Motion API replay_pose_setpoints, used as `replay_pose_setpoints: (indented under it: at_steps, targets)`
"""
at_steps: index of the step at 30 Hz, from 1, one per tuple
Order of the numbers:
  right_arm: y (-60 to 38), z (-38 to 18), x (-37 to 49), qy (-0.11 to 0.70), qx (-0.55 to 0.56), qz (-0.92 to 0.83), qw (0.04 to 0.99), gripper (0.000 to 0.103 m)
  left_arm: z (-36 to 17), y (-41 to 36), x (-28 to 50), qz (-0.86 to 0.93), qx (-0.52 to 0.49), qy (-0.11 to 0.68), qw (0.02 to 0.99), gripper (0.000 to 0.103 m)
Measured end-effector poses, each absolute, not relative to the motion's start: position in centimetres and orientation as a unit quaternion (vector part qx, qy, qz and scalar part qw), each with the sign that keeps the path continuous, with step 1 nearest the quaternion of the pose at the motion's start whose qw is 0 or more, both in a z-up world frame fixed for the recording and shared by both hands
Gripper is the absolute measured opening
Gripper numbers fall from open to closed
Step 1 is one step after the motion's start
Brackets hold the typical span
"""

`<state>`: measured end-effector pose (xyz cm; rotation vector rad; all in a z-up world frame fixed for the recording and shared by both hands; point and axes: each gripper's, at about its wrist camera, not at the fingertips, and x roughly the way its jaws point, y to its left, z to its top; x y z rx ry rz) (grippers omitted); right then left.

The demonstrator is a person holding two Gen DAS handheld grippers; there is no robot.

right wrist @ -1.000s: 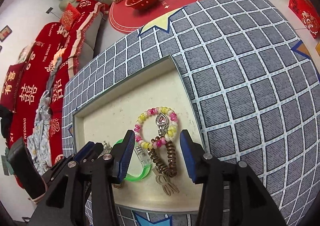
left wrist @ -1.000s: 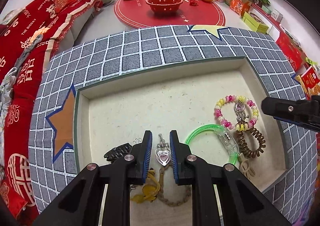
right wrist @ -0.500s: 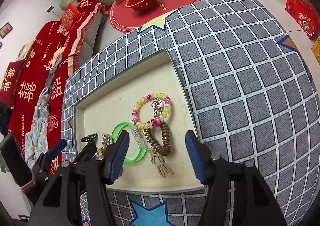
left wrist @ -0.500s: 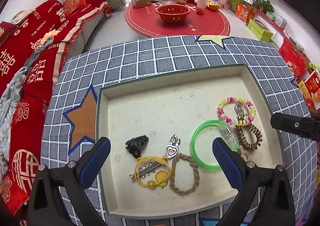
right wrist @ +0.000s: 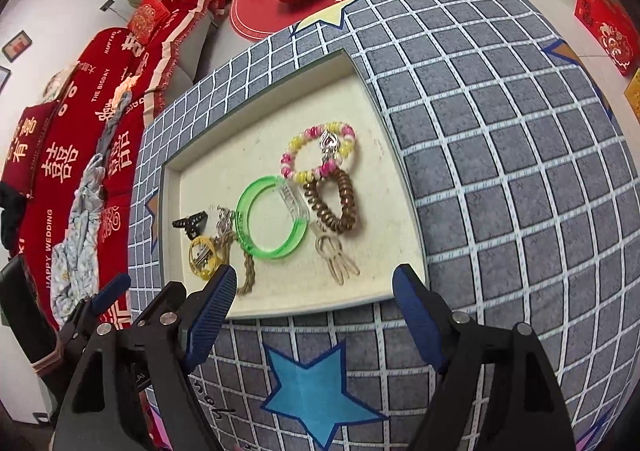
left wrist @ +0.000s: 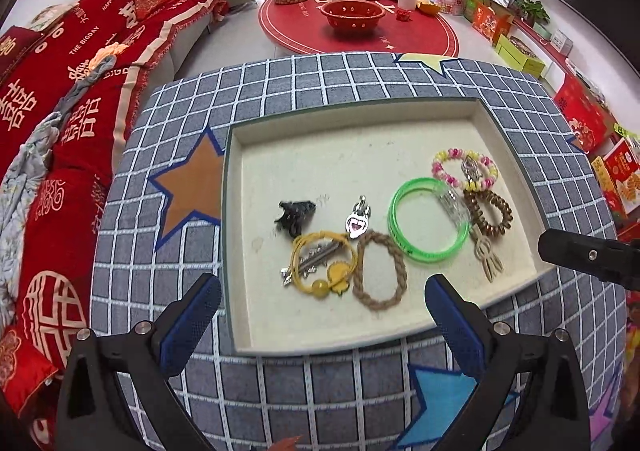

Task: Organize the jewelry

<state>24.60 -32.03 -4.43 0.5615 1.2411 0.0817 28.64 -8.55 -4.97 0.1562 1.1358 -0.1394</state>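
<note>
The jewelry lies in a shallow cream tray [left wrist: 280, 147] set on the grid-patterned worktop [left wrist: 320, 79]. Toward the tray's right edge sit a pink-and-yellow bead bracelet [left wrist: 466, 169] with a silver charm, a brown coil hair tie [left wrist: 490, 213] touching it, a green bangle [left wrist: 428, 225] and a beige clip [left wrist: 486, 255]. Near the tray's front edge lie a braided rope bracelet [left wrist: 380, 271], a yellow hair tie [left wrist: 322, 265] over a metal clip, a silver heart pendant [left wrist: 357, 220] and a black claw clip [left wrist: 295, 213]. The left tool [left wrist: 320, 321] hangs over the tray's front edge, jaws spread wide and empty, the rope bracelet just ahead between them. The right tool [right wrist: 310, 309] is also wide open, holding nothing, above the tray's front edge near the beige clip [right wrist: 336, 255].
</note>
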Motion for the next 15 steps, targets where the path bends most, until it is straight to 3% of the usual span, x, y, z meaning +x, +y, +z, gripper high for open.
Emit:
replay_pose_setpoints:
  at_steps: [2, 4, 15]
  targets:
    - [-31.7, -4.3, 23.9, 0.573, 0.257, 0.038, 0.777, 0.083, -5.0, -8.3, 27.8, -0.066, 0.070, 0.538, 0.838, 0.103]
    - [-31.4, -4.3, 23.2, 0.571, 0.256, 0.039, 0.779, 0.102, -5.0, -8.0, 27.1, -0.066, 0.065, 0.540, 0.837, 0.103]
    - [-29.5, -3.5, 19.1, 0.556, 0.226, 0.037, 0.799, 0.103, -5.4, -5.8, 23.3, -0.061, 0.050, 0.543, 0.836, 0.103]
